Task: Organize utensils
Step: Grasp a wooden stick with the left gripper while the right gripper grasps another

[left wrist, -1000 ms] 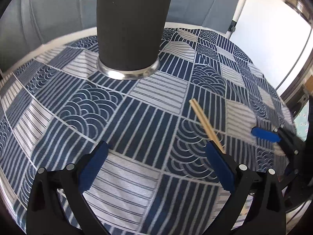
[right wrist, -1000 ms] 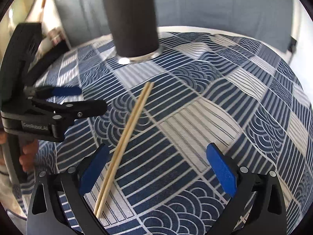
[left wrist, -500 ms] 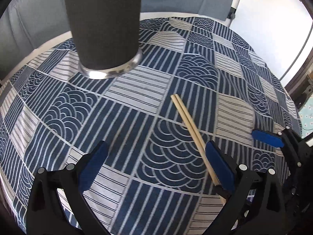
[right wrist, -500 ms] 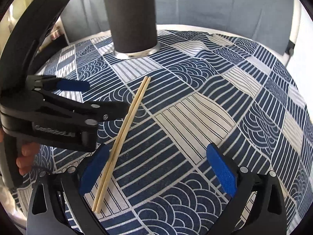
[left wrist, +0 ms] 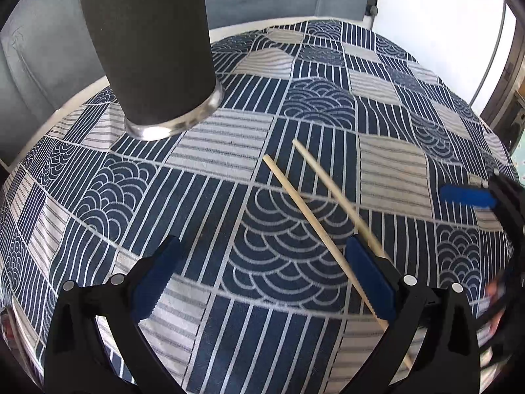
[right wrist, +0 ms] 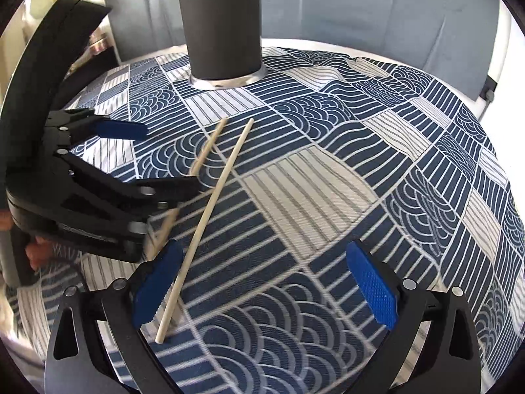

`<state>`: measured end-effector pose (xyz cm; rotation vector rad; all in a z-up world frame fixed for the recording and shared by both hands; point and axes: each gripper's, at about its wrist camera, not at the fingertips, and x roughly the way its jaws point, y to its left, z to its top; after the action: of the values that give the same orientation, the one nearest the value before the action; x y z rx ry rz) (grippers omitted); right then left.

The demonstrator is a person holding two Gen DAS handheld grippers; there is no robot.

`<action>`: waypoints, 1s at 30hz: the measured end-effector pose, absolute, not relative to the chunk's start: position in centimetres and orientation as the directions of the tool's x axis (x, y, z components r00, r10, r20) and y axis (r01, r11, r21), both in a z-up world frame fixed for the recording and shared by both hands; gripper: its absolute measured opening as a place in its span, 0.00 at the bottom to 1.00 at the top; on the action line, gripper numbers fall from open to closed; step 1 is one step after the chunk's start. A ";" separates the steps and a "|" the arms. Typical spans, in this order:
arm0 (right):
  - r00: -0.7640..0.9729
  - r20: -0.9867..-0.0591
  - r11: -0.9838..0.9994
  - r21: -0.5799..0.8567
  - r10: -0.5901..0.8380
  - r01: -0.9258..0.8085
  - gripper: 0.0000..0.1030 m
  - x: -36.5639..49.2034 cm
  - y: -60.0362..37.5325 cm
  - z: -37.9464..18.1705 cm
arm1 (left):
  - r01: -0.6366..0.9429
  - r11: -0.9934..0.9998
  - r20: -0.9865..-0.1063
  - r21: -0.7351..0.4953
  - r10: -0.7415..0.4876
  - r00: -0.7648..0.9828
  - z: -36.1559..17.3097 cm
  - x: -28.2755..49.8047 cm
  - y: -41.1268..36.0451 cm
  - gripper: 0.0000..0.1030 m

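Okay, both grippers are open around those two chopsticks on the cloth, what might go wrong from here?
1. The two chopsticks lie splayed apart, so the left gripper may catch only one.
2. The left gripper's finger is right at one stick; a nudge may roll it toward the table edge.
3. The right gripper is close by, so the two might collide.
4. The tall black holder might tip if a stick hits its rim.

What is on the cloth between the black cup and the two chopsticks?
Nothing: in both wrist views only bare patterned tablecloth lies between the black cup and the near tips of the two chopsticks.
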<state>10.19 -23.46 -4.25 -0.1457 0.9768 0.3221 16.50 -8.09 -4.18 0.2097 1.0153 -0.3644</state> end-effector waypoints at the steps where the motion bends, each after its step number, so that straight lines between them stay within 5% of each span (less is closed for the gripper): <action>1: 0.516 -0.833 0.946 0.025 0.198 -0.322 0.93 10.4 -24.1 -4.3 | 0.400 0.917 -0.865 0.003 -0.199 0.461 -4.1 16.3 -7.9 0.96; 17: 0.527 -0.836 0.970 0.025 0.153 -0.242 0.94 15.7 -24.3 -4.7 | 0.460 0.888 -0.873 -0.008 -0.231 0.430 -4.2 11.1 -3.3 0.94; 19: 0.524 -0.837 0.966 0.021 0.158 -0.258 0.94 15.5 -24.3 -4.7 | 0.455 0.890 -0.877 -0.011 -0.228 0.424 -4.0 11.2 -3.1 0.90; 22: 0.434 -0.884 0.944 0.022 0.172 -0.330 0.91 15.4 -24.1 -4.4 | 0.417 0.909 -0.874 -0.003 -0.205 0.441 -3.5 11.2 -2.3 0.68; 23: 0.408 -0.895 0.928 0.018 0.181 -0.372 0.85 15.2 -23.9 -4.3 | 0.413 0.911 -0.873 -0.002 -0.203 0.443 -3.3 11.3 -1.9 0.56; 25: 0.406 -0.886 0.902 0.029 0.222 -0.430 0.26 14.5 -24.1 -3.5 | 0.394 0.919 -0.881 -0.009 -0.194 0.432 -2.9 11.9 -1.1 0.35; 26: 0.388 -0.895 0.903 0.036 0.220 -0.429 0.07 14.5 -24.4 -3.2 | 0.377 0.926 -0.888 -0.014 -0.185 0.421 -2.7 12.4 -0.4 0.20; 30: 0.313 -0.919 0.905 0.093 0.238 -0.414 0.04 15.0 -26.6 -2.9 | 0.300 0.947 -0.903 -0.113 -0.223 0.367 -2.4 14.1 2.1 0.09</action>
<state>15.02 -26.56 -2.86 -0.1716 1.1771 0.4328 14.09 2.11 -2.44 0.0752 1.1475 -0.3365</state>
